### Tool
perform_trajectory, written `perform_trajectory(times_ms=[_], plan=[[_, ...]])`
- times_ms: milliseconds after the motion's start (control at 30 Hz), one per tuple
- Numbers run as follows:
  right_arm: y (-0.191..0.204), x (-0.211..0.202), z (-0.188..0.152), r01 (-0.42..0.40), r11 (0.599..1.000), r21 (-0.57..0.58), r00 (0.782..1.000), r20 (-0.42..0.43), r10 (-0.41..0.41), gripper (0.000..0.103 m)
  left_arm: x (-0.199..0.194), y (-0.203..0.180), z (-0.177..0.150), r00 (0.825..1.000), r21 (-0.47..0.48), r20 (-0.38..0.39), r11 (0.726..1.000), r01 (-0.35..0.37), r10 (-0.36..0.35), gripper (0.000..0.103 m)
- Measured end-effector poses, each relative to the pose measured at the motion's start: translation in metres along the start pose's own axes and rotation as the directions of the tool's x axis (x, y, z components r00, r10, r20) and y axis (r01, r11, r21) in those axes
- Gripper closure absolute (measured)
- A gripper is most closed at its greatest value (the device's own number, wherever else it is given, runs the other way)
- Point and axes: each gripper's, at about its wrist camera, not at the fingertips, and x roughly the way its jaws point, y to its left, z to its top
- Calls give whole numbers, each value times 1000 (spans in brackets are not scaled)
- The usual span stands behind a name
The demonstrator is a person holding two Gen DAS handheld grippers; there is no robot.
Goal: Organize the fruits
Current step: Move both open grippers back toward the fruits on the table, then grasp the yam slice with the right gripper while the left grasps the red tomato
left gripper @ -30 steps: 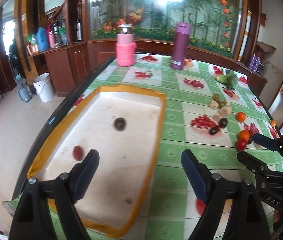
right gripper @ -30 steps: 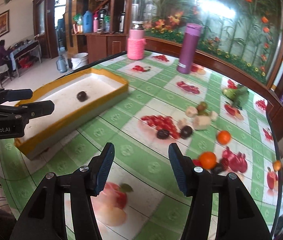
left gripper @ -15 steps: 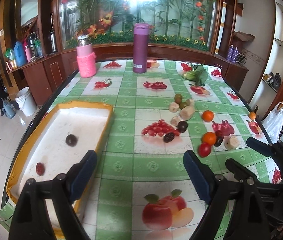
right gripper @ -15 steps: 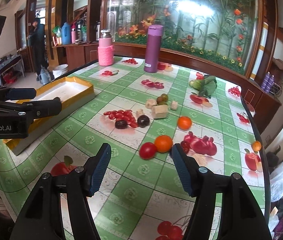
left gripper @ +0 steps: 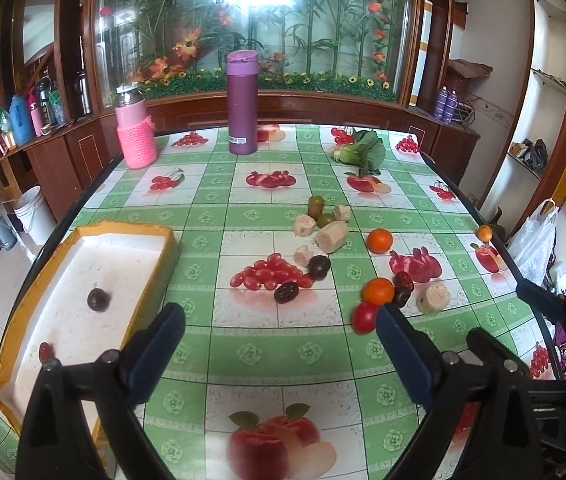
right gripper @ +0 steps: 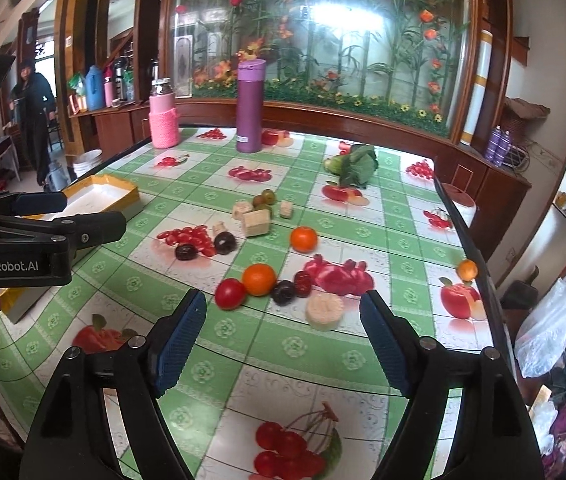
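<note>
Green-and-white checked oilcloth printed with fruit covered the table (right gripper: 323, 364), and the loose fruit was seen scattered across it. A yellow-rimmed white foam tray (left gripper: 163, 240), taken as the landmark, already held a dark round plum (left gripper: 98, 299) and a small red fruit (left gripper: 45, 351) near its close end. Well to the right of the tray a tight cluster was found: a small red tomato (right gripper: 230, 293), touching a round orange tangerine (right gripper: 258, 279), with a dark plum (right gripper: 283, 292) and a pale cut banana chunk (right gripper: 324, 311) beside them.

The right gripper (right gripper: 283, 332) was held wide apart and empty, and the cluster lay straight ahead of it, just beyond the fingertips, the tomato towards its left finger. The left gripper (left gripper: 279, 344) was likewise spread and empty, with the tomato just off its right fingertip (left gripper: 387, 320) and the tray at its left.

The right gripper was judged the better lined up for the next pick. The tomato, being round, offered no long axis, so any approach angle would serve, though the touching tangerine could be nudged.
</note>
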Motion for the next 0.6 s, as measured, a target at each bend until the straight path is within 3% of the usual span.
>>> perform_trajectory(times_ms=[300, 600], plan=[[-18, 25, 2, 34, 999, -42, 996, -77, -37, 24, 26, 15, -1, 997, 12, -58, 999, -43, 44, 2], [-25, 93, 2, -55, 992, -111, 967, -254, 25, 26, 38, 19, -13, 993, 113, -99, 992, -50, 61, 2]])
